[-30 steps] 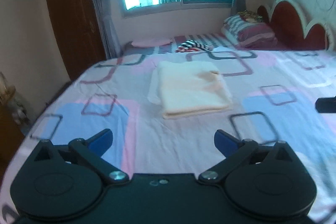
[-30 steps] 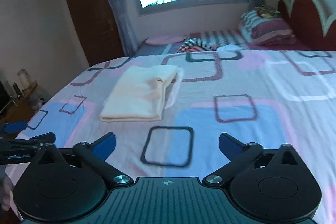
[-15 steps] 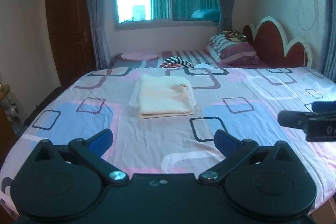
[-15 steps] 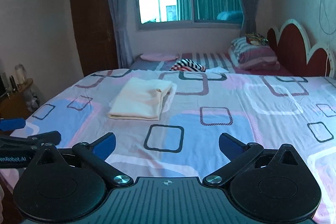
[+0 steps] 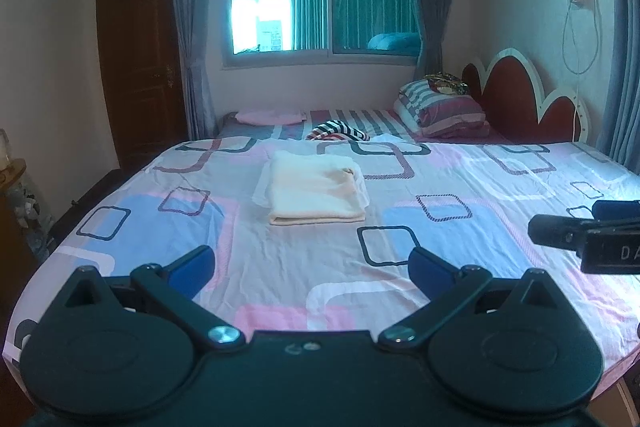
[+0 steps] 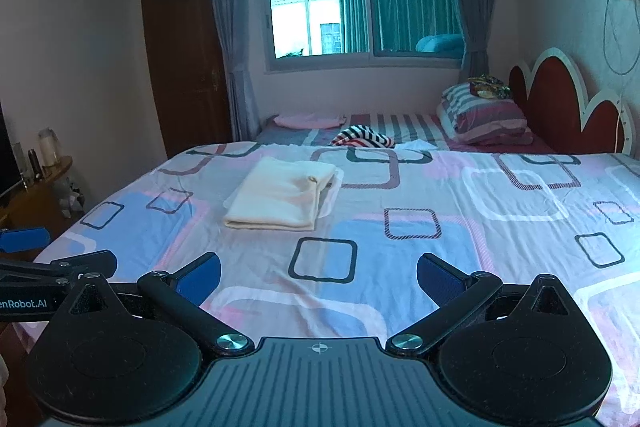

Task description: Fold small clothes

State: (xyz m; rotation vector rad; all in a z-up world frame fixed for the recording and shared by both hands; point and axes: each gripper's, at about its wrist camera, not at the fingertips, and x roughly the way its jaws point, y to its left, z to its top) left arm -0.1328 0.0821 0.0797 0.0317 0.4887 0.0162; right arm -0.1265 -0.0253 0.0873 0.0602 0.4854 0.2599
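Observation:
A cream garment (image 5: 314, 191) lies folded in a neat rectangle on the patterned bedsheet (image 5: 460, 187); it also shows in the right wrist view (image 6: 282, 194). My left gripper (image 5: 311, 265) is open and empty, held back near the bed's front edge, well short of the garment. My right gripper (image 6: 318, 277) is open and empty too, also back from the garment. Each gripper shows at the edge of the other's view: the right one (image 5: 584, 233) and the left one (image 6: 28, 251).
A striped cloth (image 5: 340, 131) and a pink pillow (image 5: 270, 117) lie at the far end of the bed. Striped pillows (image 5: 440, 107) rest by the red headboard (image 5: 516, 95). A wooden door (image 5: 140, 55) and a side table (image 6: 36, 179) stand to the left.
Both grippers have pulled back and risen away from the folded garment, which now looks smaller and farther. Both stay open and the garment has not moved.

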